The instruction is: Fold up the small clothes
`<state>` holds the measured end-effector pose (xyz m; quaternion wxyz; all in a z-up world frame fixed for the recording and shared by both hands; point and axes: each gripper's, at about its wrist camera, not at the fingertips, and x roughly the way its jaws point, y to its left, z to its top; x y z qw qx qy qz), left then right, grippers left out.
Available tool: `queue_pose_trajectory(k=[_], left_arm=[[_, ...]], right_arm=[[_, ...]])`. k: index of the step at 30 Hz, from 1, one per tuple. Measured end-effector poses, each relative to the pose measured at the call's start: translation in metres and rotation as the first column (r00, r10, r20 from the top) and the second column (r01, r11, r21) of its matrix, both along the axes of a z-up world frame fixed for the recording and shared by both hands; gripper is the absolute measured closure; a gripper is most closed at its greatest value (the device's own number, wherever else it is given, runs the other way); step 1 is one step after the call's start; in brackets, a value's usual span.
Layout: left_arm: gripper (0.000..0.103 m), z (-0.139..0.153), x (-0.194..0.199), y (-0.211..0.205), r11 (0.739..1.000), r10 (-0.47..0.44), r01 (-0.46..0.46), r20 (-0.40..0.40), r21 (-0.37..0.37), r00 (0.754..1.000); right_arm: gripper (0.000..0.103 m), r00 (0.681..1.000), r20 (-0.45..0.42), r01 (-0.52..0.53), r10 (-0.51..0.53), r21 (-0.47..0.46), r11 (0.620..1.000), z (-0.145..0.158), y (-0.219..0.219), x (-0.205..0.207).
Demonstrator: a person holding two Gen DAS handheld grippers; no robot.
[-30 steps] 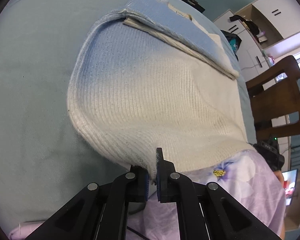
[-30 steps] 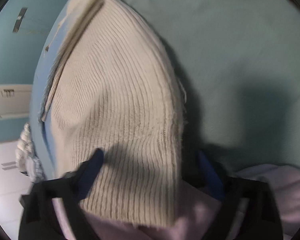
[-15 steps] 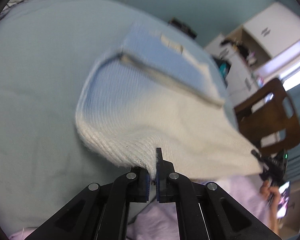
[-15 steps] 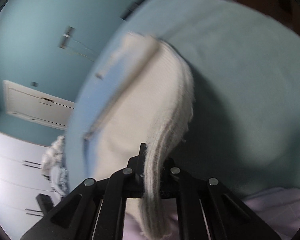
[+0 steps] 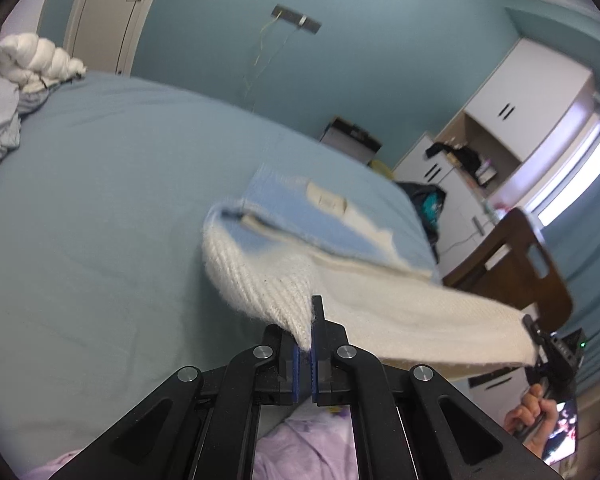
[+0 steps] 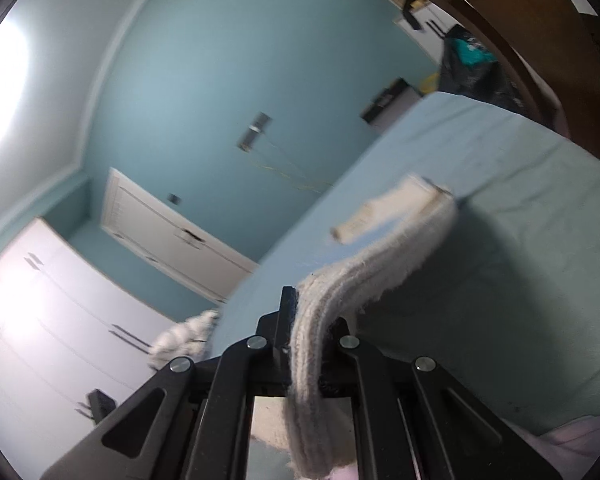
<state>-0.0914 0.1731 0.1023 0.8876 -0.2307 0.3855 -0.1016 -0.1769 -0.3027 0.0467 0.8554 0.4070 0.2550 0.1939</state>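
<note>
Left wrist: sweater (image 5: 380, 312) stretched rightward

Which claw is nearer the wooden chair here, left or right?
Right. In the left wrist view the right claw, shut on the far corner of the knit garment, sits just in front of the wooden chair. The left claw holds the other corner, farther away.

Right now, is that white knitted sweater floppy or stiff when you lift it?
Probably floppy: the sweater sags between the left gripper and the right gripper. Likely light, since pinched edges carry it. Its fuzzy knit seems unlikely to slip.
</note>
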Motion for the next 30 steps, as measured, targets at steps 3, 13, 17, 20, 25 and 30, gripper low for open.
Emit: queue_pose_trajectory(k=[3, 13, 17, 20, 25, 30], left_arm=[[0.1, 0.026, -0.023, 0.003, 1.0, -0.009, 0.009, 0.049, 0.007, 0.999], [0.1, 0.021, -0.037, -0.004, 0.999, -0.044, 0.045, 0.059, -0.018, 0.997], [0.1, 0.014, -0.023, 0.001, 0.998, -0.033, 0.035, 0.036, -0.052, 0.999], [0.1, 0.012, -0.008, 0.005, 0.998, -0.025, 0.027, 0.039, -0.053, 0.999], [0.1, 0.021, 0.062, 0.007, 0.997, -0.018, 0.022, 0.061, -0.068, 0.998], [0.1, 0.014, 0.195, 0.005, 0.992, 0.023, -0.021, 0.016, -0.123, 1.0]], right_arm=[[0.101, 0.998, 0.066, -0.016, 0.015, 0.012, 1.0, 0.02, 0.003, -0.017], [0.101, 0.994, 0.076, -0.064, 0.072, -0.102, 0.993, 0.022, 0.016, -0.043], [0.1, 0.997, 0.051, -0.059, 0.063, -0.065, 0.996, 0.003, 0.01, -0.024], [0.1, 0.996, 0.059, -0.065, 0.07, -0.081, 0.995, 0.005, 0.012, -0.015], [0.1, 0.996, 0.039, -0.081, 0.084, -0.092, 0.992, 0.018, 0.01, 0.018], [0.1, 0.996, -0.072, -0.056, 0.049, -0.099, 0.994, 0.024, 0.005, 0.132]])
